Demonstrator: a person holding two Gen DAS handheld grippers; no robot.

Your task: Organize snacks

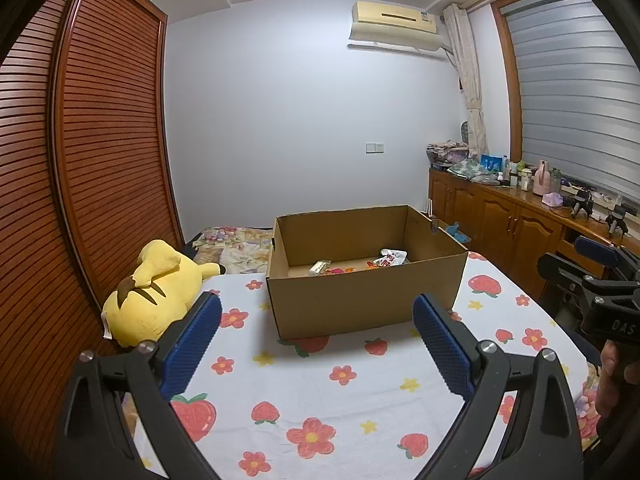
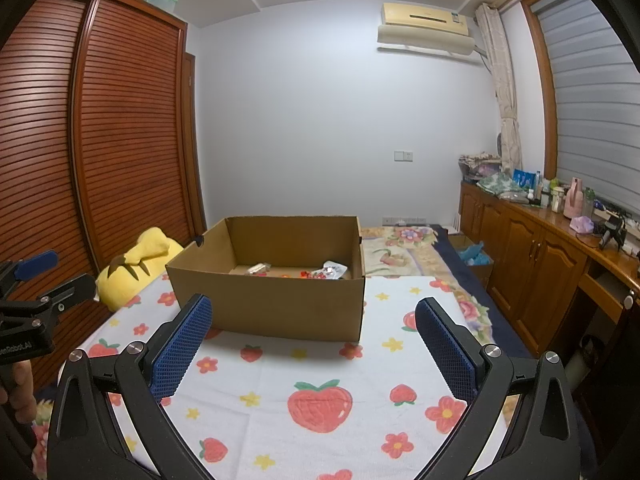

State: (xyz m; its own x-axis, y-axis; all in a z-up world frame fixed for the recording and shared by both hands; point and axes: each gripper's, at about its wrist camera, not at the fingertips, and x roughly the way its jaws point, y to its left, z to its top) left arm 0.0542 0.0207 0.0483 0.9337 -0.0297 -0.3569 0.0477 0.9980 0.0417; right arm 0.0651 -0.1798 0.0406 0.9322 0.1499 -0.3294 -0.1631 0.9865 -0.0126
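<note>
White letters reading "DAS" are seen on the black body of the right gripper [image 1: 610,280], off to the right of the fingers in the left wrist view. The partly cut lettering "eeRobot.AI" is printed on the body of the left gripper [image 2: 24,300], left of the fingers in the right wrist view. Red characters on a white snack bag [image 1: 390,258] ahead of the fingers cannot be read.

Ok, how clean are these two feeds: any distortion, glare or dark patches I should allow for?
Left wrist view: strong fisheye bending of the wardrobe, black vignette in the corners, sharp focus, soft shadow under the cardboard box. Right wrist view: same curving, even room light, a small bright glint on the white snack packet inside the box, no motion blur.
</note>
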